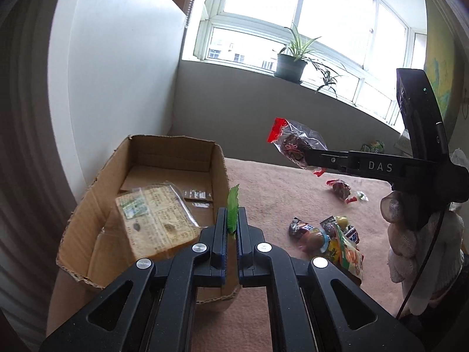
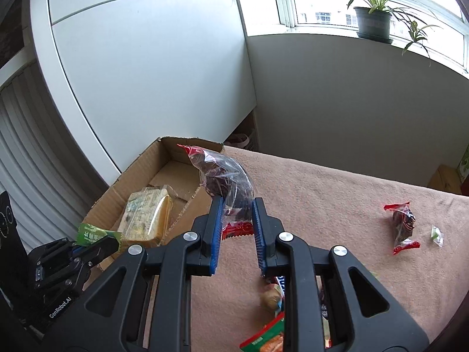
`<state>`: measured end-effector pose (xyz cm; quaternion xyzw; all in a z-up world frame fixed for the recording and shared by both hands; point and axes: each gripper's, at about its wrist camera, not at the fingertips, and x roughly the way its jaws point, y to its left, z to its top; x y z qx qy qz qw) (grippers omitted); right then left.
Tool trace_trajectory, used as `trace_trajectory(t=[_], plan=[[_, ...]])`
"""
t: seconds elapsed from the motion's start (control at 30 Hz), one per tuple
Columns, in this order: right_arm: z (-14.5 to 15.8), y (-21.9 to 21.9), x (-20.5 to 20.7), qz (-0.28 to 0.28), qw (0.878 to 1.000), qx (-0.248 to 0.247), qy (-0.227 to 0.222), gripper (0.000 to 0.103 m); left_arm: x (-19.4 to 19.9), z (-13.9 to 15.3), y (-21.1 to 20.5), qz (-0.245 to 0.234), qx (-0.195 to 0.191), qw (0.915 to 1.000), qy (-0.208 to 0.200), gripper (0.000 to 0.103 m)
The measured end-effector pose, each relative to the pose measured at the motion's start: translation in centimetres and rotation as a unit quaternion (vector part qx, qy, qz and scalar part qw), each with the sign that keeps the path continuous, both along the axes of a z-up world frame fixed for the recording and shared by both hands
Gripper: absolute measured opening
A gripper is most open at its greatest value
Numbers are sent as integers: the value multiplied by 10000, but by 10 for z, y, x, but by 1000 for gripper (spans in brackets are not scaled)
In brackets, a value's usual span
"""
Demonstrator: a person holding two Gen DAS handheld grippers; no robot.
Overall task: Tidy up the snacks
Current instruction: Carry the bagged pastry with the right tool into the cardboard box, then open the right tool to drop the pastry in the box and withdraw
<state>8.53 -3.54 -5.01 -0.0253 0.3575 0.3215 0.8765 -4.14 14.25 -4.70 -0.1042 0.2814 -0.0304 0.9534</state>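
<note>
An open cardboard box [image 1: 88, 202] stands at the left of a pink-covered table [image 1: 272, 193] and holds a yellow wrapped cake [image 1: 158, 220]. My left gripper [image 1: 233, 217] is shut on a small green packet [image 1: 233, 205], at the box's right wall. My right gripper [image 2: 237, 214] is shut on a clear, red-ended packet of dark snack [image 2: 225, 182], held in the air near the box's right wall; it also shows in the left wrist view [image 1: 293, 143]. The green packet shows in the right wrist view [image 2: 93, 233]. The box shows there too [image 2: 140, 167].
A pile of mixed snacks [image 1: 331, 240] lies on the table to the right. Another red-ended packet [image 2: 403, 223] and a small clear wrapper [image 2: 436, 234] lie further right. A white cabinet [image 2: 146, 58] stands behind the box. A potted plant [image 1: 293, 61] sits on the windowsill.
</note>
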Motion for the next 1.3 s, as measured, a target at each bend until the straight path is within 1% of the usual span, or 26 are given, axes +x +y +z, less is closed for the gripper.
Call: trace_trajectory(t=[0.17,0.27,0.43,0.5,0.57,0.6,0.63,0.67,0.7,0.73,0.77,0.87,0.97,1.07,1.13,1.3], plan=[[-12,48,10,150,9997,-184,44,20,1,-6,25,241,-45,9997,62,4],[-22,66,14,215,9993,-289,97,20,-1,-10,40,375,-22,9993,89,4],[-32,87,21,292,9988,-346,210,21,0,-19,61,585,-123,9980,198,4],[-33,94,22,307,9987,-374,183,21,-1,-21,65,609,-159,9977,235,4],[-33,100,21,349,9985,-403,127,24,-1,-22,68,666,-165,9974,240,4],[-32,102,20,368,9986,-373,118,24,-2,-23,69,683,-182,9972,254,7],[-32,103,20,405,9985,-340,157,30,-1,-23,70,686,-210,9970,281,18],[-32,103,20,436,9984,-307,185,42,-2,-24,71,681,-244,9969,297,26],[-32,104,19,447,9984,-286,171,48,-2,-23,70,684,-261,9969,301,39],[-31,104,18,436,9985,-294,141,56,-4,-22,70,703,-259,9969,256,39],[-30,103,16,428,9986,-293,119,61,-5,-21,70,708,-252,9969,233,39],[-25,97,13,398,9989,-220,83,72,-7,-18,68,694,-268,9971,181,40],[-19,87,9,347,9993,-153,34,75,-8,-14,64,665,-275,9974,109,40],[-15,76,6,330,9994,-103,52,75,-10,-10,58,605,-223,9979,30,40],[-14,67,2,317,9994,-104,83,75,-9,-9,53,558,-272,9981,-6,40],[-8,34,-3,330,9994,-44,133,75,-6,-4,34,348,-228,9991,-43,40]])
